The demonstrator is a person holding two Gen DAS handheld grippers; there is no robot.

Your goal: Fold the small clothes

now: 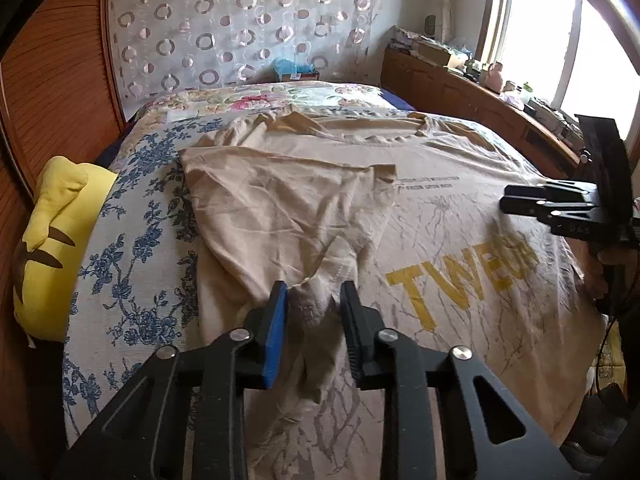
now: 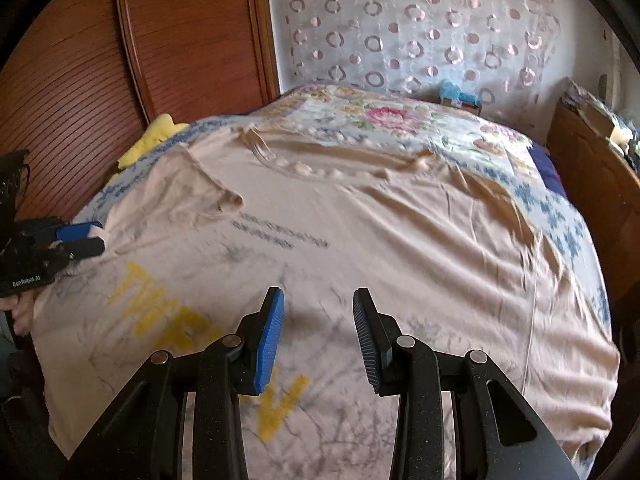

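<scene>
A beige T-shirt (image 1: 460,184) with yellow "TWEGA" letters lies spread on the bed, front up; it also shows in the right wrist view (image 2: 380,232). Its left side with the sleeve (image 1: 280,208) is folded inward over the body. My left gripper (image 1: 314,292) has its jaws partly apart with a bunched edge of the folded fabric (image 1: 308,304) between them. My right gripper (image 2: 318,300) is open and empty, hovering over the shirt's printed front; it shows at the right of the left wrist view (image 1: 508,204).
The bed has a blue-and-white floral cover (image 1: 136,240). A yellow plush pillow (image 1: 48,240) lies at the bed's left edge by the wooden wardrobe (image 2: 180,32). A cluttered wooden shelf (image 1: 480,92) runs under the window on the right.
</scene>
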